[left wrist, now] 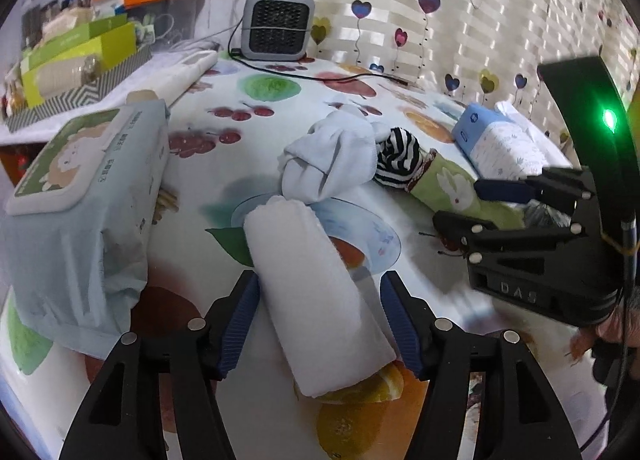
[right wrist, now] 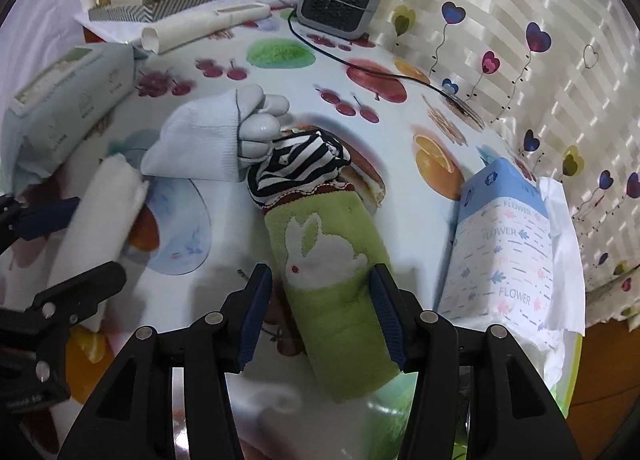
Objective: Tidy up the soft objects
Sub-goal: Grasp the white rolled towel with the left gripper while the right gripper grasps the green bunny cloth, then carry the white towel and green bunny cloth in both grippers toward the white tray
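Note:
A rolled white towel [left wrist: 316, 292] lies on the fruit-print tablecloth between the jaws of my open left gripper [left wrist: 320, 320]; it also shows in the right wrist view [right wrist: 96, 216]. A rolled green towel with a white rabbit [right wrist: 336, 284] lies between the jaws of my open right gripper [right wrist: 322, 312]; the pads sit close beside it. A striped black-and-white cloth [right wrist: 298, 168] sits at its far end. A pale blue glove-like cloth [left wrist: 332, 156] lies behind the white towel. The right gripper shows in the left wrist view [left wrist: 492, 204] around the green towel [left wrist: 452, 184].
A pale blue wet-wipes pack [left wrist: 84, 196] lies left. A blue-and-white tissue pack [right wrist: 504, 244] lies right. A grey heater [left wrist: 278, 24] with its cable stands at the back by the heart-print curtain. Boxes and a patterned tray [left wrist: 76, 60] crowd the back left.

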Available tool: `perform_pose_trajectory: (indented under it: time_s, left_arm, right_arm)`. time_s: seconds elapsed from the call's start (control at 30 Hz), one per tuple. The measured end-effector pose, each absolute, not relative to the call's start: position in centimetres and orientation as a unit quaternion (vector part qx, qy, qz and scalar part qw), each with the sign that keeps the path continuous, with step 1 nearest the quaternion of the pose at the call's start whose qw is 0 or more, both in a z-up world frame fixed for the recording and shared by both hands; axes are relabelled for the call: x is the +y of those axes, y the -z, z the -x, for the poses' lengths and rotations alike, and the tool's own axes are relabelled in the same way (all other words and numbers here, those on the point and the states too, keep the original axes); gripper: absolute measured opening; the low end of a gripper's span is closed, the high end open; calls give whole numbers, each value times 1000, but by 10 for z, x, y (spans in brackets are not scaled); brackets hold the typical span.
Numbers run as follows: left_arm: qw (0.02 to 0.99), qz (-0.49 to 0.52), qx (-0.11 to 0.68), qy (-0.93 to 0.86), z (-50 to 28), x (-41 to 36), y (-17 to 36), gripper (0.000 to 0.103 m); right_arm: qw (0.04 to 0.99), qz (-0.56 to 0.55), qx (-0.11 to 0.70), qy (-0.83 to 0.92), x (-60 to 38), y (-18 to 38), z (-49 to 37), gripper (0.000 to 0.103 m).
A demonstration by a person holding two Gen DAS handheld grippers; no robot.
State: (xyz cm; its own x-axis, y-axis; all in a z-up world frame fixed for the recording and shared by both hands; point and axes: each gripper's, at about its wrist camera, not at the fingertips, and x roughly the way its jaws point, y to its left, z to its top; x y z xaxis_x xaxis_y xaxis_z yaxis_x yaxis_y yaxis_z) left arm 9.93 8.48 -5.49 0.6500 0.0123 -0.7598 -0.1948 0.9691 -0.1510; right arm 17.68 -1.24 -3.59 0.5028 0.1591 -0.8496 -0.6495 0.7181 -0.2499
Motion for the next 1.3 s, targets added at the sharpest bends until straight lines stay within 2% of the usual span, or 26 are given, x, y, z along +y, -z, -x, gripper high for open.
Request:
perform_pose_trajectory:
  time_s: [0.03, 0.1, 0.13, 0.17, 0.27, 0.33, 0.73, 1.3]
  left_arm:
    - [902, 107, 415, -59, -100, 84, 55, 62]
    - [901, 105, 415, -64, -100, 85, 55, 55]
    - [901, 106, 414, -67, -101, 86, 54, 43]
    - [901, 105, 415, -70, -101, 87, 54, 36]
    - [901, 102, 416, -71, -100, 89, 54, 26]
    - [901, 105, 417, -61, -99, 88, 54, 24]
    - [916, 127, 378, -41, -84, 86, 20, 21]
    - [947, 82, 309, 20, -75, 15, -54, 21]
  right_arm:
    - [821, 281, 434, -245, -12, 36, -177, 52]
    - [822, 282, 432, -240, -13, 36, -177, 48]
    - [823, 285, 430, -238, -13, 36, -177, 41]
    - [823, 282, 430, -241, -14, 35, -177, 37]
    - [826, 269, 430, -246, -16, 32, -175, 28]
    - [828, 261, 430, -249, -18, 30, -172, 25]
    - [857, 185, 398, -270, -46, -10, -138, 22]
    - [913, 98, 320, -234, -116, -81, -92, 22]
